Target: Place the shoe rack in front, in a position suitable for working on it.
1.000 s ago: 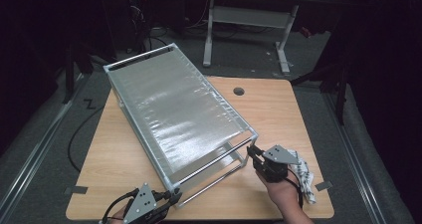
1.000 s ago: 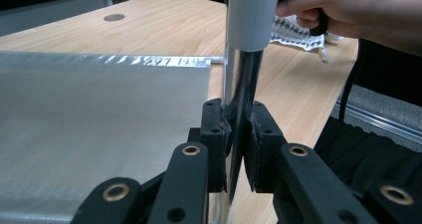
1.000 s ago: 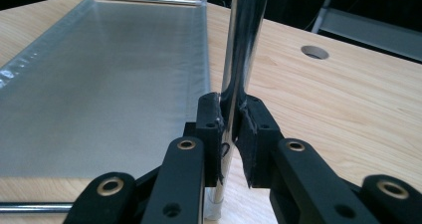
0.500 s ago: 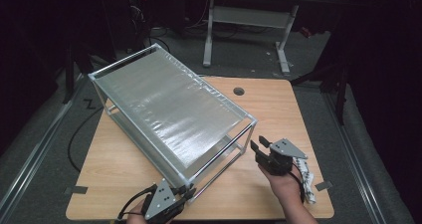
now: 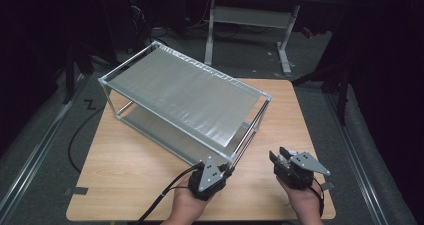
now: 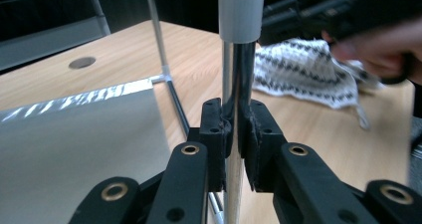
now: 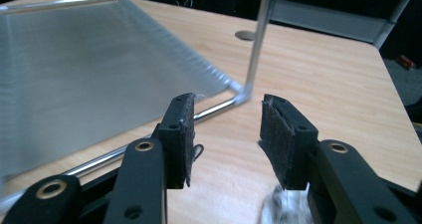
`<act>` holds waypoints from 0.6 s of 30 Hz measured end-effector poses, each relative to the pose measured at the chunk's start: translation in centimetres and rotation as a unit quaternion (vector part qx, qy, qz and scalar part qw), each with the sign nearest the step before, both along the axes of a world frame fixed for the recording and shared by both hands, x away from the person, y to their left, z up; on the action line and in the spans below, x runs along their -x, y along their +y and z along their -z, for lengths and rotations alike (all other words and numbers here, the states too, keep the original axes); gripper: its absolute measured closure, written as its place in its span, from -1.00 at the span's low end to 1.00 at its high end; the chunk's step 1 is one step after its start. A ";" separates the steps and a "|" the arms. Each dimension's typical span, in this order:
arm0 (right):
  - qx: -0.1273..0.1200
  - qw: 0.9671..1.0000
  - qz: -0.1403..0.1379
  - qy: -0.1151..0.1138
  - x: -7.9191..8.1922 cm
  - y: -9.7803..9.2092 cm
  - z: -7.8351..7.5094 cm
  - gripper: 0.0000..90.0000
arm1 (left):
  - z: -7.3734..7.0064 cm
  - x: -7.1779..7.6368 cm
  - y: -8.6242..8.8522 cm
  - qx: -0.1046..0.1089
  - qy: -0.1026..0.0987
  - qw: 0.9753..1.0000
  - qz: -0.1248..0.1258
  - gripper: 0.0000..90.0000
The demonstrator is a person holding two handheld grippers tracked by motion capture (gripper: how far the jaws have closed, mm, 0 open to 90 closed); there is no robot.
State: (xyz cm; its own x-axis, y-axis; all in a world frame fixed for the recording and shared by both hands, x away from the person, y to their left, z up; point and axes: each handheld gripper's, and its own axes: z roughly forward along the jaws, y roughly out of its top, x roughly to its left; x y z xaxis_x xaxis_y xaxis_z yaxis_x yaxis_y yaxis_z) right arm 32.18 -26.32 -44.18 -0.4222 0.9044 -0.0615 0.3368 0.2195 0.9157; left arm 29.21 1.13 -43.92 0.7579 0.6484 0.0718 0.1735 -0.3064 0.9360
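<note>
Silver metal tubing frames a two-tier shelf rack (image 5: pixel 185 92), which is seen standing on the wooden desk (image 5: pixel 125 170) in the high view, its long side running diagonally from the far left corner toward the near middle. Both tiers are covered by grey sheets, and the upper one catches a band of glare near its right end. At the rack's nearest corner, the upright post (image 6: pixel 234 99) is clamped by the left claw (image 5: pixel 210 177), held in the person's left hand (image 5: pixel 187 205); in the left gripper view the two black pads are pressed against the shiny tube from either side, just below a pale plastic sleeve. A black cable is trailed from this claw toward the desk's near edge. Behind the post, a patterned black-and-white cloth (image 6: pixel 308 69) is seen lying on the desk. Further right, the right claw (image 5: pixel 281 157) is held just beside the rack's near right end, apart from it and with nothing gripped; in the right gripper view its jaws are spread wide, with the lower corner of the rack (image 7: pixel 239 97) framed between them.
</note>
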 end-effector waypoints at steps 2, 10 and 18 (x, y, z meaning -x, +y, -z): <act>0.004 1.000 0.000 0.000 0.3 -0.1 0.1 0.26 | 0.0 -0.7 -0.8 0.003 -0.001 1.000 -0.002 0.78; 0.000 1.000 -0.004 0.008 1.5 -0.1 0.3 0.13 | -0.1 -0.5 -0.9 -0.003 0.010 1.000 0.016 0.29; -0.015 1.000 -0.023 0.006 2.8 1.6 0.0 -0.05 | -0.6 1.7 5.6 -0.014 0.025 1.000 -0.001 -0.04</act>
State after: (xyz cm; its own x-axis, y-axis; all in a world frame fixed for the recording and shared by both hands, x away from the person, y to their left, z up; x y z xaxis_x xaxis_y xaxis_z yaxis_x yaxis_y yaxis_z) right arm 29.39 -24.71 -44.22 -0.4643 0.8852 -0.0299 0.3382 0.2084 0.9177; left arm 27.47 6.76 -43.33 0.7602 0.6476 0.0518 0.2208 -0.3324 0.9169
